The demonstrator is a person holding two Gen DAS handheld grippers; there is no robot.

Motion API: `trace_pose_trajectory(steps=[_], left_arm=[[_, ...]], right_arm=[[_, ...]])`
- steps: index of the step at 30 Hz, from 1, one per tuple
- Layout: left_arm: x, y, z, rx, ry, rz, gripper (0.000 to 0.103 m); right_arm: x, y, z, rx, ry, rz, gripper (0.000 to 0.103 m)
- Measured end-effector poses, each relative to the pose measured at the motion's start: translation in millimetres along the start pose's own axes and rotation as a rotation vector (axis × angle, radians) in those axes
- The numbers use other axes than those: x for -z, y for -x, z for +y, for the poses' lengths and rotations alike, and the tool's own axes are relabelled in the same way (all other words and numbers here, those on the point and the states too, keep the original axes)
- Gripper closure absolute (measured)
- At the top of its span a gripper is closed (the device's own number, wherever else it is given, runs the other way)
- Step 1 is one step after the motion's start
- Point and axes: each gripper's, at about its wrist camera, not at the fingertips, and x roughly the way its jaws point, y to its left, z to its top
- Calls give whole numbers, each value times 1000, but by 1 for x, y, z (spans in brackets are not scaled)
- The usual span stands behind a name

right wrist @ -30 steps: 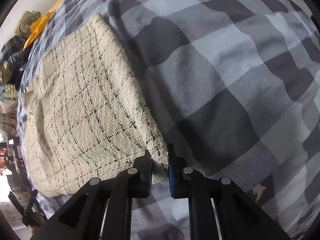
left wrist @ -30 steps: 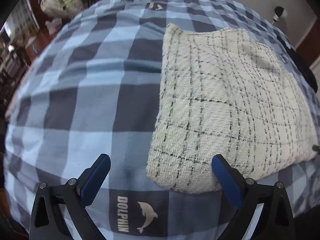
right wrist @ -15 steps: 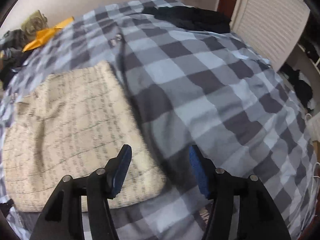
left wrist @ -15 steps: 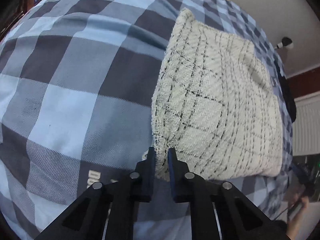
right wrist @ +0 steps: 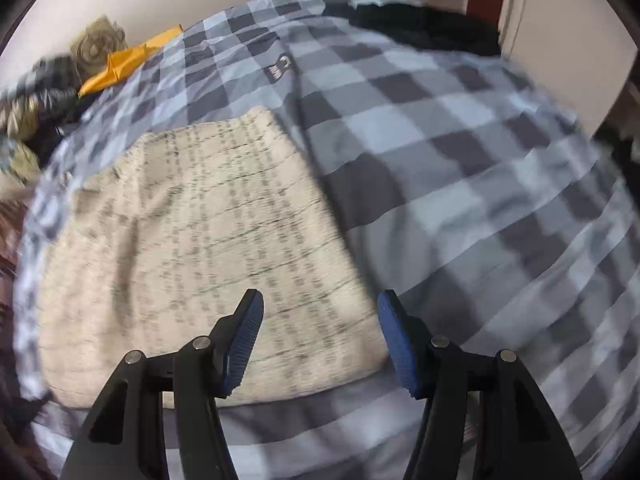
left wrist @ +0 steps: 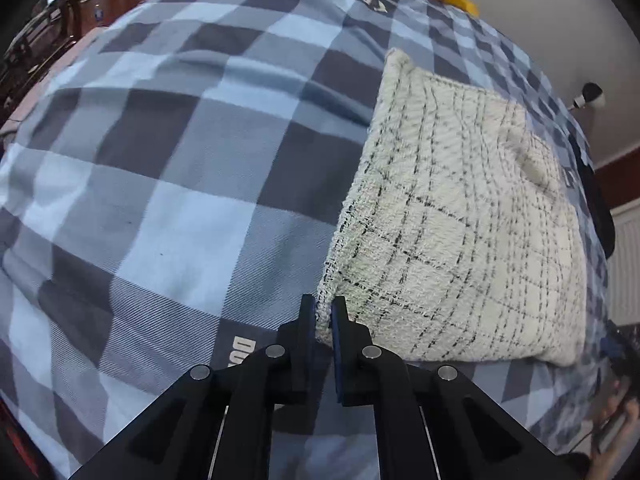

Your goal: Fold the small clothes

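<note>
My left gripper (left wrist: 323, 314) is matte black plastic, with angular linkage arms cut by triangular openings and round silver pivot pins at the joints; its fingers carry dark blue pads. My right gripper (right wrist: 320, 336) is the same build, its blue pads (right wrist: 244, 340) finely ribbed across their faces

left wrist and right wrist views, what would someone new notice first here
The cream garment with thin black grid lines stands out first, lying folded flat on the blue and grey checked bedcover. Next is the left gripper, shut on the garment's near corner, while the right gripper hangs open over its near edge. A yellow-orange item lies at the bed's far edge by the wall.
</note>
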Motion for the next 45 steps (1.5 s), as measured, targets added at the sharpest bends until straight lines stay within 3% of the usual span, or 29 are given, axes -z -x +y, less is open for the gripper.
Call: trace_pose_trajectory(steps=[1,4,6,8,10,12,14,15,20,23,26,28,30,31,32,33,35,40,43,45], left_arm=[[0,3,0,-24,10,-4,96],[-3,19,2,-205,32,-76,96],[-4,35,-1,-285,23,-158,96],[-7,48,-18,-306,-18,-225,96],[-15,48,-45,-243,-91,-221,96],[-25,38,-89,-35,-203,-142,96],[-36,20,-132,150,-252,-45,96],[-42,10,-150,190,-261,-17,96],[-79,-58,-235,176,-402,20,96],[-97,-100,-254,151,-404,61,96],[-110,-124,-250,71,-383,39,96],[-121,-127,-234,83,-362,-20,96],[-130,-125,-215,26,-355,-78,97],[-132,-123,-207,-10,-359,-107,97],[-135,-121,-197,-116,-357,-145,97],[-139,-119,-182,-222,-353,-167,97],[-146,-110,-157,-227,-312,-174,97],[-162,-86,-132,-406,-214,-180,97],[-156,-58,-140,-369,-172,-223,97],[-149,-53,-172,-241,-226,-218,97]], right_arm=[[1,-6,1,-50,-62,15,47],[1,-28,12,-156,-125,84,47],[-3,-37,26,-170,-85,111,47],[-11,-41,49,-126,42,108,47],[-16,-46,65,-58,112,76,47],[-22,-54,82,-84,157,73,47],[-26,-63,95,-139,191,89,47],[-27,-66,99,-149,208,91,47],[-25,-94,124,-63,359,117,47],[-23,-105,125,-42,410,128,47],[-29,-105,112,-20,389,106,46],[-34,-105,102,71,366,75,46],[-40,-109,86,173,327,64,42],[-42,-113,77,178,293,81,21],[-44,-115,70,172,259,93,16],[-46,-117,64,140,220,108,15],[-45,-116,65,148,217,111,15],[-38,-99,83,277,277,73,15],[-35,-74,97,289,276,21,15],[-26,-54,107,233,284,-16,15]])
